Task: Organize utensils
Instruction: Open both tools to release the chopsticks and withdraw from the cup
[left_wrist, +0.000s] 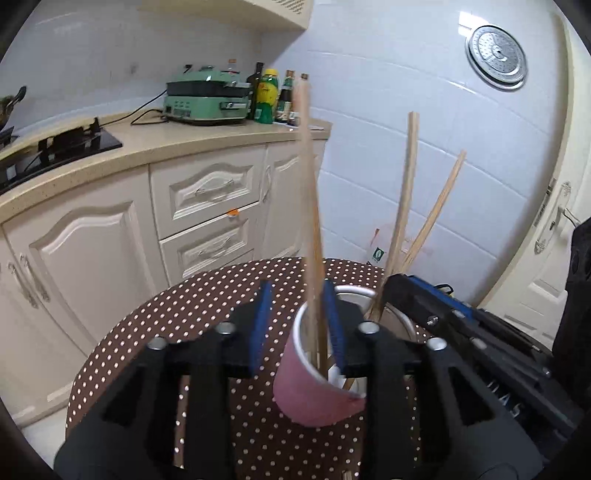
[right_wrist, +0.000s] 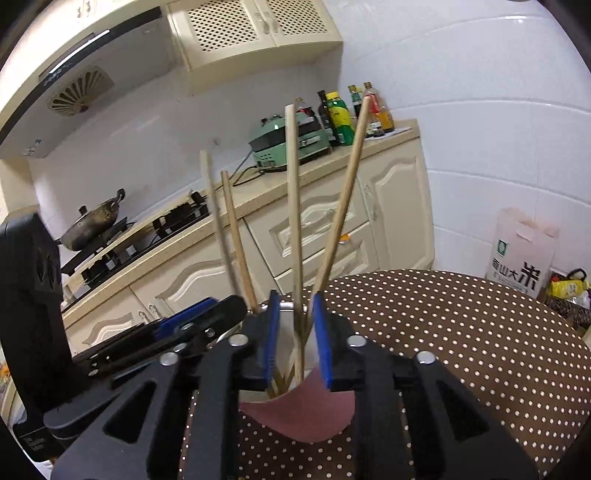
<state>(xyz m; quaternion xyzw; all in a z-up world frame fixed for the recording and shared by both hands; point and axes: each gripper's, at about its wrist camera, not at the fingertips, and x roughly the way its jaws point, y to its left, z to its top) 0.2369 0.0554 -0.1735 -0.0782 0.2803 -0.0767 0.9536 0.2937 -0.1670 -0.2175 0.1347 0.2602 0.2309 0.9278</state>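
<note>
Left wrist view: your left hand-held gripper (left_wrist: 299, 321) stands partly open over the pink cup (left_wrist: 317, 380), with the left pair of chopsticks (left_wrist: 312, 221) loose between the blue pads and no pad pressing on the wood.
Right wrist view: your right hand-held gripper (right_wrist: 295, 332) is also partly open above the cup; the right pair of chopsticks (right_wrist: 295, 221) rises between its pads, ungripped as far as you can see.
Cup: it sits on the dotted table (left_wrist: 184, 314), just in front of a metal pot (left_wrist: 354, 293).
Chopsticks: all four stand tip-down inside the cup and lean outward from its rim.
Step in hand: letting go of both pairs, by my reading.
How to do it well: spread the pads wider before you move, so no pad drags a stick.
Withdrawal: lift back along the sticks' lean, away from the cup, not across its mouth.
Risk: the cup looks light and tilted; a nudge on the rim could tip it.
Spacing: your two grippers sit close beside each other over the cup, so take them out one at a time.
</note>
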